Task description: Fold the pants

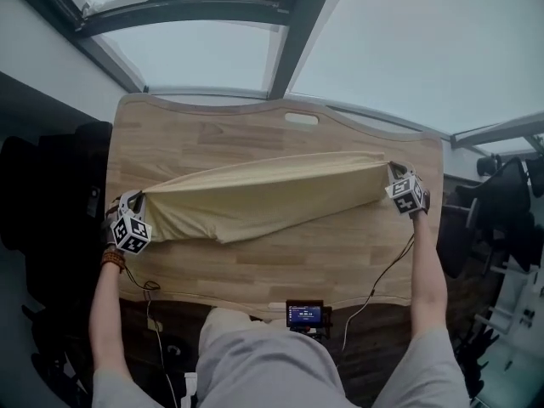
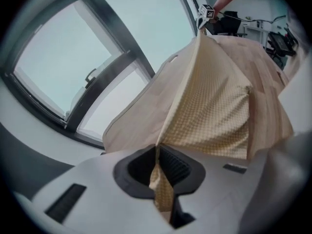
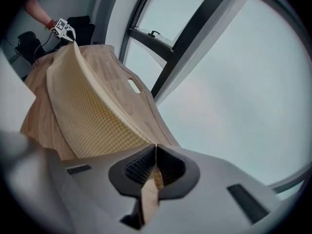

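Observation:
The pale yellow pants (image 1: pixel 259 195) hang stretched in the air above the wooden table (image 1: pixel 280 262), held taut between both hands. My left gripper (image 1: pixel 136 202) is shut on one end of the cloth at the table's left. My right gripper (image 1: pixel 393 177) is shut on the other end at the right. In the left gripper view the checked pants (image 2: pixel 214 111) run from between the closed jaws of my left gripper (image 2: pixel 157 152) up to the far right gripper (image 2: pixel 202 22). In the right gripper view the pants (image 3: pixel 85 116) stretch from my right gripper (image 3: pixel 155 150) away to the left gripper (image 3: pixel 70 35).
A small black device with a lit screen (image 1: pixel 305 314) sits at the table's near edge, with cables (image 1: pixel 382 279) trailing off it. Large windows (image 1: pixel 382 49) lie beyond the far edge. Black chairs and gear (image 1: pixel 501 219) stand at the right, a dark chair (image 1: pixel 51 194) at the left.

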{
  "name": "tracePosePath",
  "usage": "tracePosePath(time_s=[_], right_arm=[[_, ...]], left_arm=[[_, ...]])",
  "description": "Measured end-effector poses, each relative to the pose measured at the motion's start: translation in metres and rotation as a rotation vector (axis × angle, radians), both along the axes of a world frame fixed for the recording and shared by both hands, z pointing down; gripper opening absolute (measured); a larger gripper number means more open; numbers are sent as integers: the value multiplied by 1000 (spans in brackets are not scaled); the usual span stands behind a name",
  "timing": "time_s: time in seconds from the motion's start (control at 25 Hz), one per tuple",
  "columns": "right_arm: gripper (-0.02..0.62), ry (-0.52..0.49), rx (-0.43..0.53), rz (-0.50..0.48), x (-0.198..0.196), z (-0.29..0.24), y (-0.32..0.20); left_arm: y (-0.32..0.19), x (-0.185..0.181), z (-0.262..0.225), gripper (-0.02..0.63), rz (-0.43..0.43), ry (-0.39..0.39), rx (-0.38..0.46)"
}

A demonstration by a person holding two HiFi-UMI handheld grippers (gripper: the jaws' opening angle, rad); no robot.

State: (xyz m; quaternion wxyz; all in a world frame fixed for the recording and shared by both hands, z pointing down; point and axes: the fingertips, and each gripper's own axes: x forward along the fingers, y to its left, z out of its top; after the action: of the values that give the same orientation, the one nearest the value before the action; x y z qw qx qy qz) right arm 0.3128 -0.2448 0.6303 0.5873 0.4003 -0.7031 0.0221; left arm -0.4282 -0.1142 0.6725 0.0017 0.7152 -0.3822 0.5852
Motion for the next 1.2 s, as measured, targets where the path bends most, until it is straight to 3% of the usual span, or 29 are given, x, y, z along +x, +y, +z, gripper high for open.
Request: tracePosePath(time_s=[0.2, 0.32, 0.4, 0.44, 0.56, 0.64, 0.72, 0.84, 1.0, 1.12, 1.2], right_arm=[[12, 4, -78, 31, 1, 33, -39], [14, -91, -119, 155, -4, 64, -56], [35, -171, -97, 253, -6, 73, -67], [67, -205, -55, 294, -7, 72, -74], [110, -353, 80, 389, -20, 58, -80], [110, -434, 114, 376, -38, 55, -65], [106, -443, 106, 308, -56, 62, -39], [103, -377, 73, 253, -61, 84, 0], [102, -318, 95, 317, -53, 95, 33], [102, -355, 87, 372, -55, 94, 56], [101, -387, 84, 395, -62, 92, 68]], left_arm=[[-31, 3, 21, 29, -29, -3, -10], [-36, 3, 25, 85, -113, 123, -22], [-40, -4, 21, 153, -214, 237, -14], [-39, -11, 18, 156, -262, 272, 2], [-21, -44, 12, 156, -406, 308, 42], [4, -64, 17, 156, -517, 322, 41], [33, -76, 29, 157, -648, 361, 21], [74, -80, 52, 190, -848, 443, -5], [111, -81, 65, 227, -1104, 556, 34], [121, -82, 57, 230, -1228, 672, 113], [133, -85, 52, 240, -1318, 701, 169]])
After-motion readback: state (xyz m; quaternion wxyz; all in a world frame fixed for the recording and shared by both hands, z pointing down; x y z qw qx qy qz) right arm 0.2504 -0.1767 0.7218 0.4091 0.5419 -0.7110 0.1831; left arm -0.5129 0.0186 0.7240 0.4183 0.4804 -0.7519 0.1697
